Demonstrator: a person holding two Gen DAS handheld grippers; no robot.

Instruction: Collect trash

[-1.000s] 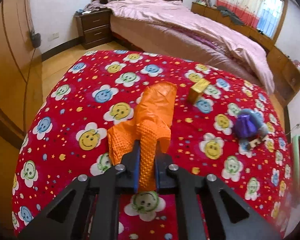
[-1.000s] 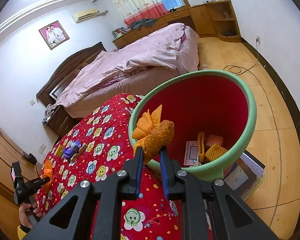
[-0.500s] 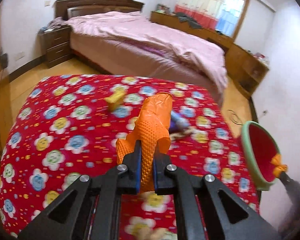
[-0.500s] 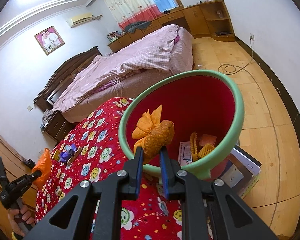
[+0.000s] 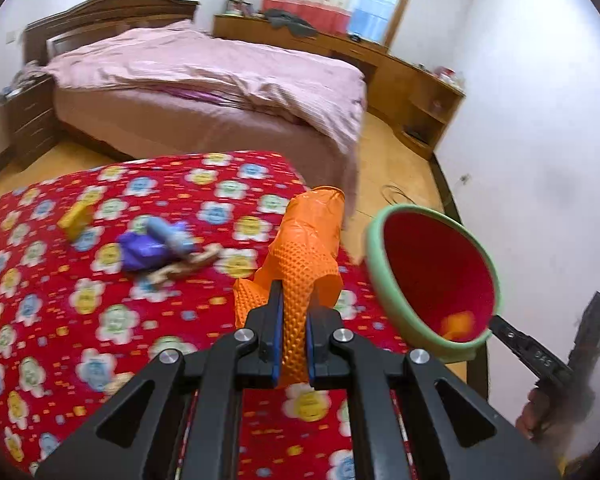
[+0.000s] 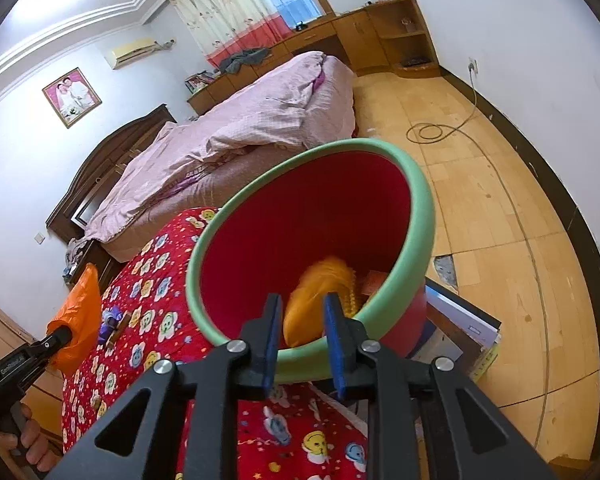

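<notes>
My left gripper (image 5: pixel 291 332) is shut on an orange textured glove (image 5: pixel 306 256) and holds it above the red flowered tablecloth (image 5: pixel 100 300). It also shows at the left of the right wrist view (image 6: pixel 76 316). The red bin with a green rim (image 5: pixel 432 276) stands just right of the table. My right gripper (image 6: pixel 303 320) is open over the bin's near rim (image 6: pixel 420 208). A blurred orange glove (image 6: pixel 320 300) drops between its fingers into the bin, beside other yellow scraps.
On the table lie a purple wrapper with a blue tube (image 5: pixel 152 244) and a yellow box (image 5: pixel 76 216). A bed with pink bedding (image 5: pixel 204 76) stands behind. Books (image 6: pixel 460 328) lie under the bin; a cable (image 6: pixel 432 132) is on the wooden floor.
My right gripper has opened and let its orange glove fall into the bin. My left gripper has swung right with its glove, toward the bin.
</notes>
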